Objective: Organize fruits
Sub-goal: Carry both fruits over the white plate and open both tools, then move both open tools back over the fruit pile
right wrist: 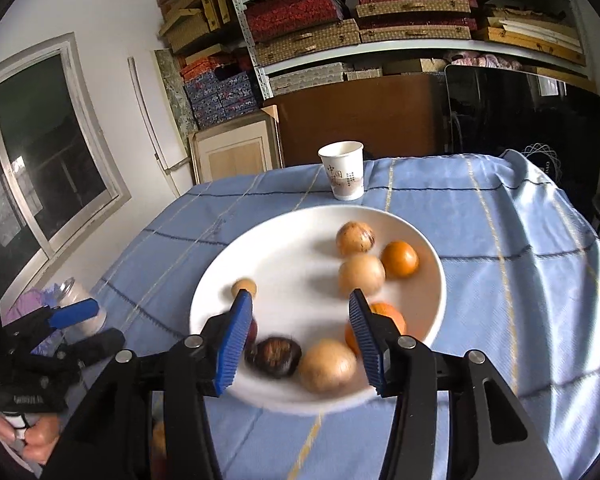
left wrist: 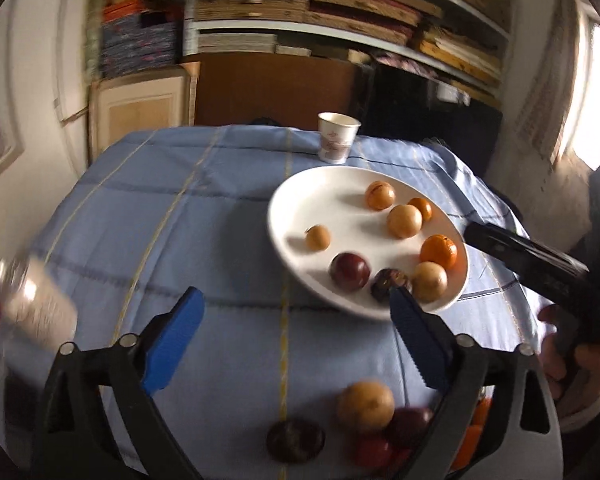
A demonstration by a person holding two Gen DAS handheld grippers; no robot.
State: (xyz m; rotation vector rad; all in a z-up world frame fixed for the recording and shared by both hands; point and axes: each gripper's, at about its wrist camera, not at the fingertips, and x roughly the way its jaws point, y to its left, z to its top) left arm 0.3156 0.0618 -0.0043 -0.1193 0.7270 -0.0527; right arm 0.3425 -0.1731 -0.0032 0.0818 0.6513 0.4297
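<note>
A white plate (right wrist: 220, 288) sits at the centre of the right wrist view on the blue-clothed worktop (right wrist: 500, 280), holding tan, orange and dark fruits (right wrist: 360, 274). The right gripper (right wrist: 300, 336) hovers over the plate's near rim, its fingers apart with a dark fruit (right wrist: 278, 356) and a tan one between them, untouched. In the left wrist view, the left gripper (left wrist: 296, 336) has its fingers wide apart above bare cloth, loose fruits (left wrist: 366, 406) at the lower edge. A paper cup (right wrist: 342, 170) stands beyond the plate.

A plate (right wrist: 220, 296) is set mid-table (right wrist: 500, 280), eight fruits (right wrist: 360, 274) in it. A cup (right wrist: 344, 176) stands behind it at the far edge. More fruits (left wrist: 364, 400) are piled near the front edge.
</note>
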